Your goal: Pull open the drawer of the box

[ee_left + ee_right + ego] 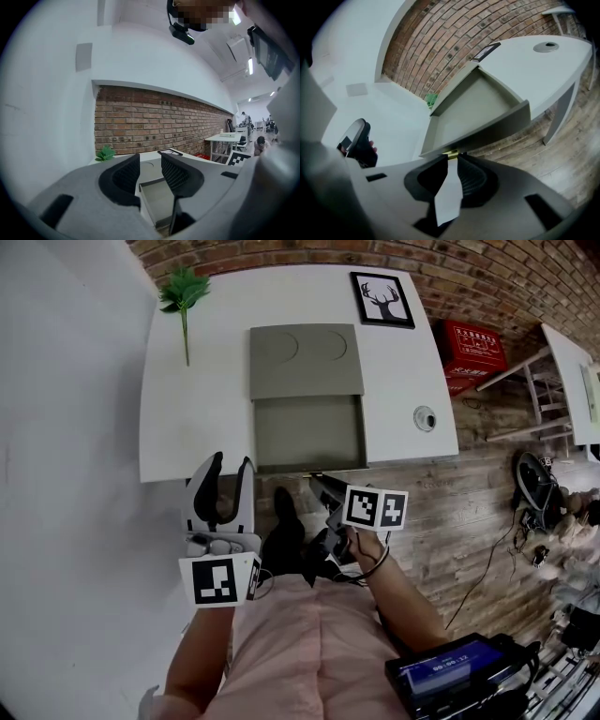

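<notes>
A flat grey box (307, 360) lies on the white table (206, 418). Its drawer (309, 432) stands pulled out to the table's front edge and looks empty in the right gripper view (478, 108). My right gripper (319, 484) is at the middle of the drawer's front. Its jaws (451, 157) are shut on the small brass handle (450, 153), and a white strip (449, 192) runs back between the pads. My left gripper (232, 465) hangs open and holds nothing, in front of the table's edge and left of the drawer. In its own view the left gripper (150, 165) looks over the drawer.
A green plant sprig (184, 292) lies at the table's back left and a framed deer picture (382, 299) at the back right. A small round object (425, 418) sits near the right edge. A red crate (473, 351) and another white table (572, 362) stand on the wooden floor.
</notes>
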A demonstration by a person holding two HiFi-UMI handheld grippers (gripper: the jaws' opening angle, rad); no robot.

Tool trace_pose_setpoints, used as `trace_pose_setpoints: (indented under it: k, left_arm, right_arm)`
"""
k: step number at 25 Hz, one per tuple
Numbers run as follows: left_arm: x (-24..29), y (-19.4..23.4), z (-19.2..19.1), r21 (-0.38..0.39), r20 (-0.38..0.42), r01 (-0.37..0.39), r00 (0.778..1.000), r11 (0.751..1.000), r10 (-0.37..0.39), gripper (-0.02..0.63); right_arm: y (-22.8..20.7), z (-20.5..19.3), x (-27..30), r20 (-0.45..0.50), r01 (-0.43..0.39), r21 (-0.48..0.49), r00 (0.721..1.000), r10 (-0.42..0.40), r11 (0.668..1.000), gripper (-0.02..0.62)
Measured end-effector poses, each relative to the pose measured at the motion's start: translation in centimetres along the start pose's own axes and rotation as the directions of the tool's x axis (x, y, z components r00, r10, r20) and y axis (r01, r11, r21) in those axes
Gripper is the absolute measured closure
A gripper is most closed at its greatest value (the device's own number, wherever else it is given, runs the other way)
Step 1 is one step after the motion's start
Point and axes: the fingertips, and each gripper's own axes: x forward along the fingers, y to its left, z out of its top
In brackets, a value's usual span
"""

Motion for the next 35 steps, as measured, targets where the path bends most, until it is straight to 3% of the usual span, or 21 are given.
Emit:
trace_pose_setpoints:
  k: [11,18,21,24,27,31,35]
  left_arm:
    - [-0.3,0.2,0.2,0.006,0.004,-0.003,1.000,1.000,0.003,0.456]
    - [0.0,0.0,0.2,0.010,0.015,0.004,1.000,1.000,-0.004,0.455]
    - [0.0,-0.7,1.2,0.014,0.038,0.010,0.999,1.000,-0.010,0.456]
    - [-0.6,-1.7,3.8,0.014,0.077,0.017,0.997,1.000,-0.018,0.456]
    - [0.0,-2.1,7.4,0.007,0.144,0.027,0.989,1.000,-0.028,0.456]
    - [0.7,-1.9,12.9,0.020,0.235,0.013,0.972,1.000,-0.017,0.463]
    - [0.7,-1.9,16.1,0.048,0.285,-0.019,0.959,0.999,0.005,0.493]
  right_arm:
    - [-0.1,0.0,0.0,0.003,-0.005,0.005,1.000,0.005,1.000,0.521]
    - [-1.2,-0.4,-0.9,0.024,0.030,0.000,0.999,-0.030,1.000,0.448]
    - [-1.5,0.1,-3.7,0.073,0.064,-0.015,0.995,-0.063,0.998,0.456]
    - [0.9,2.9,-7.3,0.179,0.089,-0.116,0.981,-0.067,0.989,0.491]
    - [5.2,8.0,-10.4,0.331,0.150,-0.303,0.943,-0.044,0.941,0.534]
    - [12.3,14.1,-14.6,0.529,0.286,-0.521,0.847,0.042,0.804,0.580]
    - [17.4,16.8,-17.5,0.636,0.396,-0.614,0.760,0.131,0.682,0.589]
